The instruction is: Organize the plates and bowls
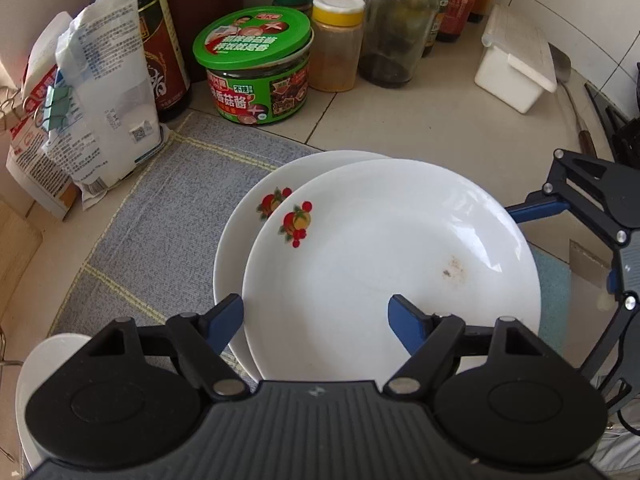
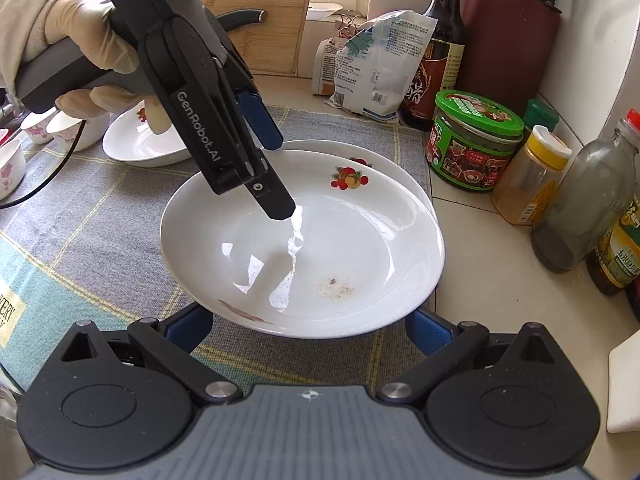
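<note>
2 white plates with fruit decals are found stacked on a grey checked cloth (image 1: 168, 216) spread over the tiled counter: the upper plate (image 1: 384, 268) sits offset on the lower plate (image 1: 256, 196), whose rim shows along the far left side. A small brownish residue mark is noted in the well of the upper plate. The left gripper (image 1: 316, 318) is positioned above the near edge of the upper plate with its blue-padded fingers (image 1: 408, 324) spread apart; nothing is clamped between them, and contact with the plate cannot be confirmed. In the right wrist view, the left gripper is seen held by a gloved hand (image 2: 76, 36), angled steeply down over the plate well. The right gripper (image 2: 308, 328) is set at the opposite rim, its fingers standing wide either side of the plate's edge; whether they press on the rim cannot be told. Further out, a third white dish (image 2: 140, 144) and several small floral bowls (image 2: 40, 128) are recorded on the cloth at the left. Behind the plates are ranged a green-lidded jar (image 1: 256, 68), a yellow-capped spice jar (image 1: 336, 44), a glass bottle (image 1: 396, 28), a dark sauce bottle (image 1: 160, 52), clipped packets (image 1: 104, 92) and a white lidded box (image 1: 516, 64).
</note>
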Motion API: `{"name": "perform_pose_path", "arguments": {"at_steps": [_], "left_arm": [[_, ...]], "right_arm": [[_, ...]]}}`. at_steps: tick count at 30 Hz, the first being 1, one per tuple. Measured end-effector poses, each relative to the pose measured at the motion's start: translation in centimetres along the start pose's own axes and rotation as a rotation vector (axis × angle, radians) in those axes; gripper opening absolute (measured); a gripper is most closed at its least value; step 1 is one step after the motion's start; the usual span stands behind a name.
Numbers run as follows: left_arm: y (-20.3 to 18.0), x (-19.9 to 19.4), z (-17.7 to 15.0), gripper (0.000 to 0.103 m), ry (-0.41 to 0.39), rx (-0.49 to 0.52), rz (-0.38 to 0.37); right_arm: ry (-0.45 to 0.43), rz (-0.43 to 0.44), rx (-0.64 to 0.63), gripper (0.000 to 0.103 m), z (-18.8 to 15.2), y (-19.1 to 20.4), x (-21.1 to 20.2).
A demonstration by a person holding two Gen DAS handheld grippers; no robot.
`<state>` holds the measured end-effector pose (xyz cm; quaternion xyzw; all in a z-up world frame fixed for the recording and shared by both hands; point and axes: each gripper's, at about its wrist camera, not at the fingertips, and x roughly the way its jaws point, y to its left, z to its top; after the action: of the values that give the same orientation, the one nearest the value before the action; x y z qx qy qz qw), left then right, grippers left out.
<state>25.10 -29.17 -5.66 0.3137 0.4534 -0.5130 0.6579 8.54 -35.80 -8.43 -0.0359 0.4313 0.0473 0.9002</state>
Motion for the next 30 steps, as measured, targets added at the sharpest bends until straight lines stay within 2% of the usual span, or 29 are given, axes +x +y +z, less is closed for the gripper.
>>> {"name": "perform_pose_path", "arguments": {"at_steps": [6, 10, 15, 17, 22, 25, 26, 30], "left_arm": [[-0.8, -2.1, -1.9, 0.079, -0.035, -0.016, 0.008], [-1.1, -2.9, -3.2, 0.079, -0.025, -0.033, -0.001], [-1.8, -2.9, -3.9, 0.079, 0.0, -0.03, -0.056], [-2.2, -2.7, -3.9, 0.079, -0.005, -0.019, -0.047], [-3.1, -3.1, -4.2, 0.082, -0.103, -0.01, 0.001], [-4.0, -3.6, -4.8, 0.083, -0.176, 0.006, 0.094], [-4.1, -3.8, -4.9, 0.087, -0.19, 0.01, 0.098], [-4.3, -4.4, -5.6, 0.09, -0.223, -0.019, 0.107]], "right_arm": [[0.003, 0.001, -0.006, 0.103, 0.1, 0.0, 0.0], [0.005, 0.002, -0.01, 0.103, 0.2, 0.0, 0.1], [-0.001, 0.014, -0.024, 0.103, 0.3, 0.1, 0.2], [-0.004, 0.018, -0.035, 0.103, 0.5, 0.3, 0.2], [-0.031, 0.015, -0.024, 0.103, 0.3, 0.7, 0.1], [-0.071, -0.017, -0.012, 0.103, 0.1, 0.8, -0.4], [-0.083, -0.022, -0.005, 0.103, 0.1, 0.7, -0.6], [-0.093, -0.047, 0.01, 0.103, 0.3, 0.7, -0.9]]}}
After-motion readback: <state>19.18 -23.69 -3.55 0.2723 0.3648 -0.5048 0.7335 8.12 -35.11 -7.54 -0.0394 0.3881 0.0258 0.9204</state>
